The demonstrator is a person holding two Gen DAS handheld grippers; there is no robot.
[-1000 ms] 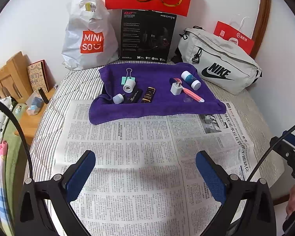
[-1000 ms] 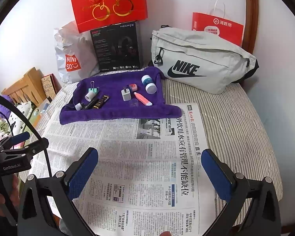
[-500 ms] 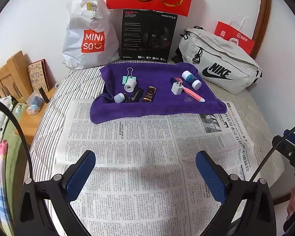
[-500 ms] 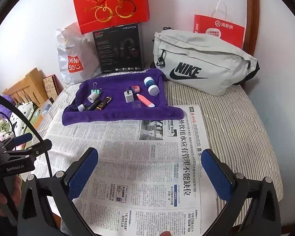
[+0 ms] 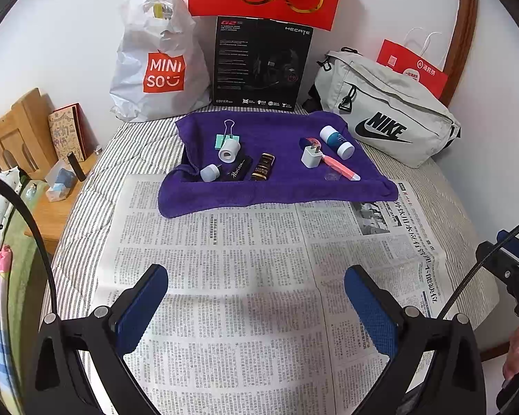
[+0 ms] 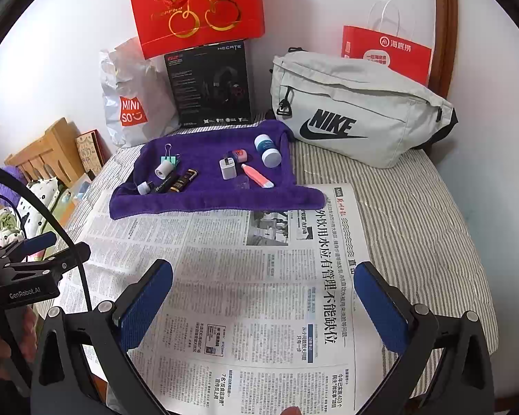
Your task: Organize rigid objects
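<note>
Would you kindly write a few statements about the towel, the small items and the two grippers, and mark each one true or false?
1. Both the left gripper and the right gripper are open and hold nothing. True.
2. The white charger lies on the newspaper. False: it sits on the purple towel.
3. The pink pen lies beside the charger on the towel. True.
4. The binder clip is red. False: it is mint green.
5. The towel's front edge overlaps the newspaper. True.
6. The Nike bag lies on the towel. False: it rests on the striped bed beside it.
</note>
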